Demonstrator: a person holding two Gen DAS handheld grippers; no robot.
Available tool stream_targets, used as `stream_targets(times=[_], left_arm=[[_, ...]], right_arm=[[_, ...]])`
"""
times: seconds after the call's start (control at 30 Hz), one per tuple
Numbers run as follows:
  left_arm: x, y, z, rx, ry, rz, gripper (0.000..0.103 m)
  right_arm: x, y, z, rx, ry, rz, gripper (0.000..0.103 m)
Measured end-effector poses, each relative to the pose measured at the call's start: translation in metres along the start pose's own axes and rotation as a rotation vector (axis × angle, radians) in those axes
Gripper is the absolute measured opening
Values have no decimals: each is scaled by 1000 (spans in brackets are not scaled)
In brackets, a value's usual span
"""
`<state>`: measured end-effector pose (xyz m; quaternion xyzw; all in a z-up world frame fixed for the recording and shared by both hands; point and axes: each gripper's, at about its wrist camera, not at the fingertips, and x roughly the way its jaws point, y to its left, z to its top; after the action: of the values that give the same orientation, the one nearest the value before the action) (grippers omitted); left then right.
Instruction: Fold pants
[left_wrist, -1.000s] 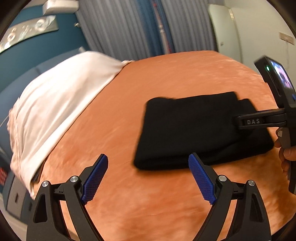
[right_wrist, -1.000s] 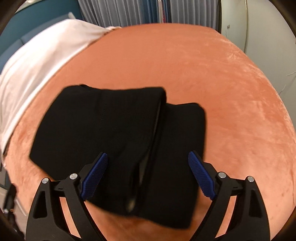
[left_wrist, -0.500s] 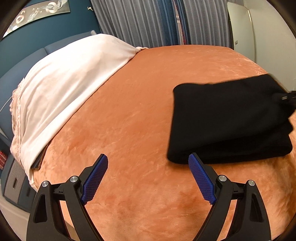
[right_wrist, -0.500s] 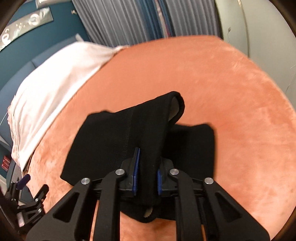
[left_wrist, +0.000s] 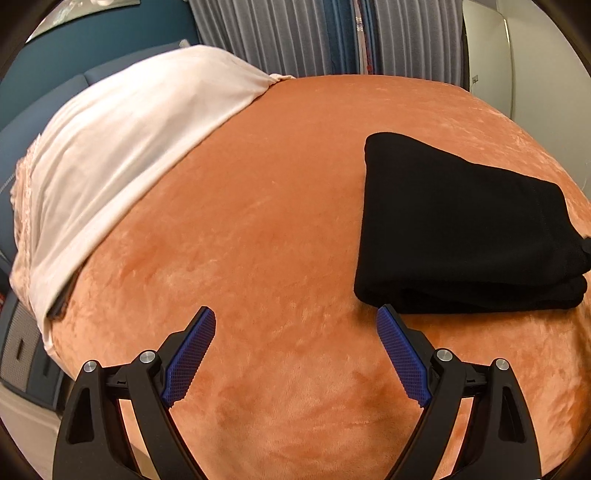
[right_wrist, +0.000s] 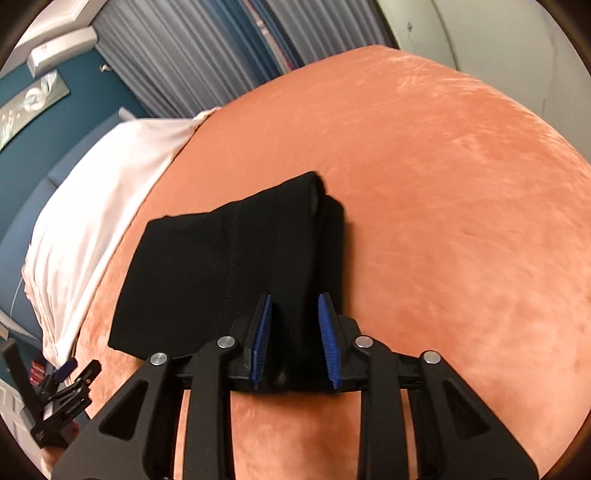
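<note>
The folded black fabric pants (left_wrist: 461, 229) are lying on the orange plush bed (left_wrist: 277, 221). The right hand-held gripper (right_wrist: 295, 332), its jaws just opening, is straddling the pants' near edge without clearly pinching. The left hand-held gripper (left_wrist: 295, 354) is hovering wide and empty beside the pants.

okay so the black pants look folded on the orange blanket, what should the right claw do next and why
Probably finish opening the right claw and draw it back. Its jaws have just been opening, and the pants lie between the pads as a stacked bundle on the orange blanket. The left claw is open, clear of the pants, so nothing else holds them.
</note>
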<state>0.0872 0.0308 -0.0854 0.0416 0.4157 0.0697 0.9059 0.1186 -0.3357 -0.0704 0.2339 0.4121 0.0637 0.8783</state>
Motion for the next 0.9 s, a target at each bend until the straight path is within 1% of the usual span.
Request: stream_targets(times=[0.03, 0.1, 0.13, 0.2, 0.27, 0.3, 0.37, 0.4, 0.47, 0.5, 0.53, 0.57, 0.6, 0.63, 0.67, 0.7, 0.73, 0.77, 0.8, 0.83, 0.87, 0.9], left_arm=[[3, 1, 0, -12, 10, -12, 87], [7, 2, 2, -37, 33, -37, 87], [11, 3, 3, -55, 47, -56, 87], [13, 4, 4, -86, 67, -88, 87], [13, 5, 3, -104, 72, -105, 87], [13, 5, 3, -107, 72, -107, 87], [12, 4, 2, -102, 71, -104, 87], [12, 3, 1, -99, 72, -101, 87], [12, 4, 1, -98, 72, -95, 87], [11, 5, 1, -98, 71, -94, 87], [10, 6, 2, -99, 69, -94, 87], [9, 7, 2, -98, 66, -94, 87], [8, 8, 3, -95, 60, -91, 87], [9, 10, 3, -94, 57, -89, 87], [10, 11, 3, -96, 56, -87, 87], [11, 12, 4, -101, 59, -88, 87], [12, 12, 4, -109, 63, -95, 87], [13, 13, 4, -113, 63, -102, 87], [12, 13, 3, -115, 61, -110, 87], [12, 12, 3, -112, 58, -113, 87], [12, 10, 2, -106, 56, -114, 87], [12, 7, 2, -97, 55, -114, 87]], right_arm=[[-1, -2, -2, 9, 9, 6, 27], [-2, -8, -6, 25, 24, -10, 53], [-2, -10, -9, 31, 23, -20, 54], [1, -11, -10, 53, 33, 2, 54], [3, -9, -9, 65, 41, 40, 54], [5, -7, -9, 48, 46, 45, 54], [15, 2, -9, 11, 60, 23, 53], [23, 9, -11, -20, 74, 10, 41], [27, 24, -13, -106, 68, -48, 21], [21, 32, -12, -142, 47, -51, 14], [14, 34, -9, -143, 26, -44, 12], [3, 35, -4, -143, -10, -38, 12], [-2, 34, -1, -151, -29, -41, 12], [-3, 31, 1, -160, -35, -43, 15], [2, 27, 2, -164, -20, -42, 26], [9, 21, -1, -150, 24, -73, 35], [9, 15, -7, -125, 44, -65, 35], [4, 12, -13, -108, 34, -35, 35], [0, 12, -18, -105, 22, -28, 35], [-3, 15, -25, -115, 13, -26, 37], [0, 17, -27, -127, 18, -29, 39], [4, 22, -31, -152, 33, -37, 39]])
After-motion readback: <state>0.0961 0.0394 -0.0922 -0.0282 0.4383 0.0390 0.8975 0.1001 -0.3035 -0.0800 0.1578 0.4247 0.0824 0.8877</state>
